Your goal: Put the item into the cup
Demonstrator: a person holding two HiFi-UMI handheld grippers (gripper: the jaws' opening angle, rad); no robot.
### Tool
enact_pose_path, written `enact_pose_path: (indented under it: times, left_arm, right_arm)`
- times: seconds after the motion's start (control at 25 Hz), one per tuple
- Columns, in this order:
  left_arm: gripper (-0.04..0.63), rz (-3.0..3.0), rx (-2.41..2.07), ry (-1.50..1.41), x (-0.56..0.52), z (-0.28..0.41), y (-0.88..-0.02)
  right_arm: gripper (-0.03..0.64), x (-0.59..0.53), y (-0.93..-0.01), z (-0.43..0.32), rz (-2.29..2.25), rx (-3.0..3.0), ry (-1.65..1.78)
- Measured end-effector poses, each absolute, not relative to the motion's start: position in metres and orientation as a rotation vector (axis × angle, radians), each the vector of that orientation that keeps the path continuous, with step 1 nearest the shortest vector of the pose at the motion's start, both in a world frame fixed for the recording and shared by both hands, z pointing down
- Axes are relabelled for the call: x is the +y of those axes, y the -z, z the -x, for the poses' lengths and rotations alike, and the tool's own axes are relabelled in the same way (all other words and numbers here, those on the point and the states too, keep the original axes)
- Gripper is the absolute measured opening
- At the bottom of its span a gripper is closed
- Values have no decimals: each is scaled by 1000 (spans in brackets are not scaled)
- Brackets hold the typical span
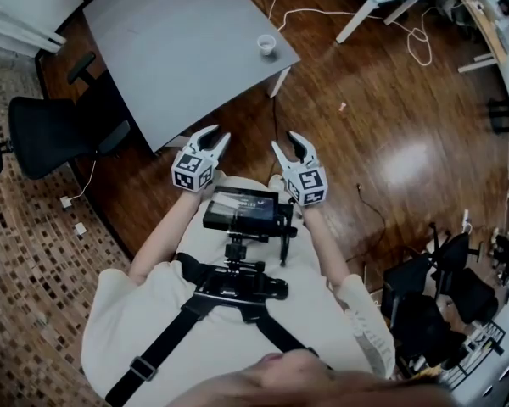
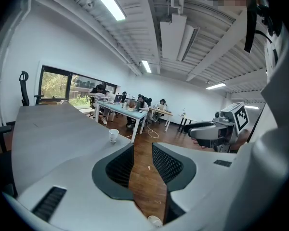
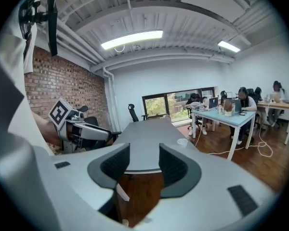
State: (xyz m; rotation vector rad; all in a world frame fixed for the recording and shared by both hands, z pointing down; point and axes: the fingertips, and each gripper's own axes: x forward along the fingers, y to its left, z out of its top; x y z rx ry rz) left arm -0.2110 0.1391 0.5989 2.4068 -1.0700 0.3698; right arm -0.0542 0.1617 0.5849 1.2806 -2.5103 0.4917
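Black office chair at far left; grey table beside it; 1 white paper cup stands upright close to the table's right corner edge, ahead of both tongs. Left gripper and right gripper are held at the chest, jaws wide, nothing between them; 1 small pale object, probably the item, lies on open wooden floor ahead-right, nearer the right gripper; too small to tell its long axis.
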Motion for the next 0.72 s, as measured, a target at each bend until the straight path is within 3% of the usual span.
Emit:
enact_pose_path:
  times: [0.72]
  left_arm:
    - [123,-2389,-1064,-384,147,206,-610]
  right_arm:
    - [202,172,-593,55,-1264,-2485,-426]
